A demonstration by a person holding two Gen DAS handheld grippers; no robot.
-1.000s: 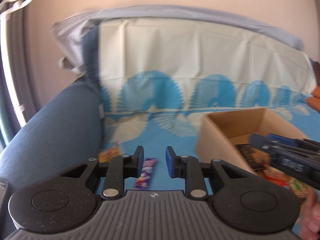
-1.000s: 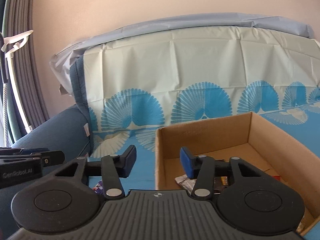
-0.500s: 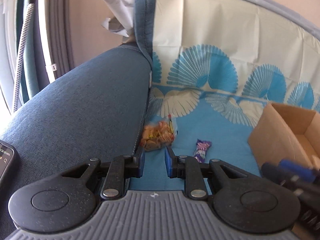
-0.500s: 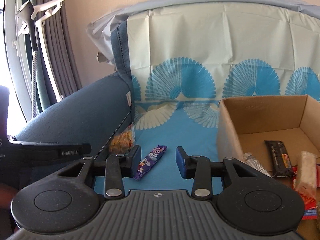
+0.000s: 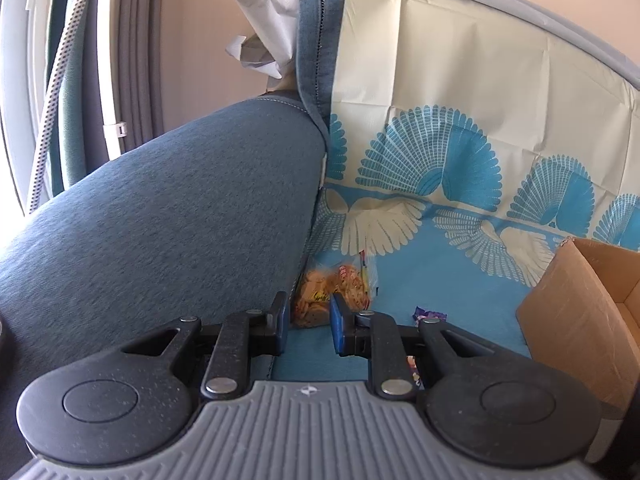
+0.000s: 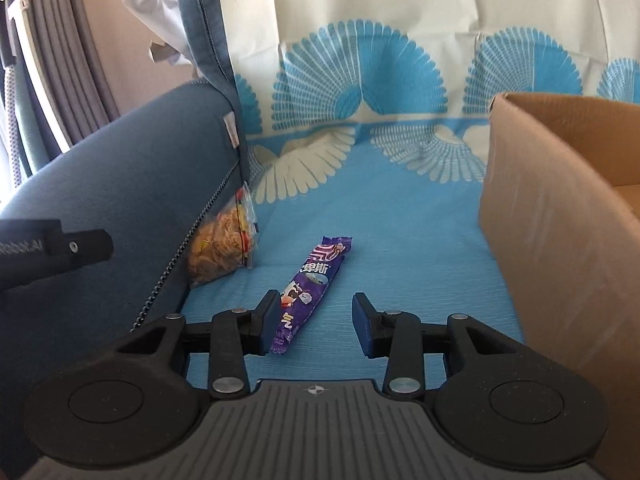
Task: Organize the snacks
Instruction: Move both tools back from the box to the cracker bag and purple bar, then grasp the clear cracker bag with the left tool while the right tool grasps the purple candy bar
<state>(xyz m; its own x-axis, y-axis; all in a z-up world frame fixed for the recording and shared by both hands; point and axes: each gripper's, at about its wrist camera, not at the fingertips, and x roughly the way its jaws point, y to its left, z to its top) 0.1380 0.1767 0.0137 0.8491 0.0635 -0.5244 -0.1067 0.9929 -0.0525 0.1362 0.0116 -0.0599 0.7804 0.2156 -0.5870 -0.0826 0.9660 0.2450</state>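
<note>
1. While both grippers hang low over the blue patterned sofa cover (image 6: 400,216), two snacks lie loose on it: a purple wrapped bar (image 6: 308,280) and a clear bag of orange crackers (image 6: 224,236).
2. Right gripper (image 6: 314,322): fingers apart and opening, empty. The near end of the bar lies between them, close beside the left finger (image 6: 269,320), not pinched.
3. Left gripper (image 5: 306,322): fingers narrowly apart, gripping nothing. The bag (image 5: 332,292) sits just beyond the tips, pressed against the sofa arm (image 5: 168,216).
4. Risk: the bar lies off-centre and slanted, so closing here could catch only the wrapper tail and let it slip or swing out.
5. Risk: the left gap looks narrower than the bag; pushing forward would likely shove it deeper into the seam by the sofa arm.
6. Risk: crushing the crackers with a hard squeeze.
7. Edges: the cardboard box (image 6: 560,216) stands on the right, its near wall high; a carried snack must clear that rim.
8. Room: open cover lies between bar and box; the arm shuts in the left side.
</note>
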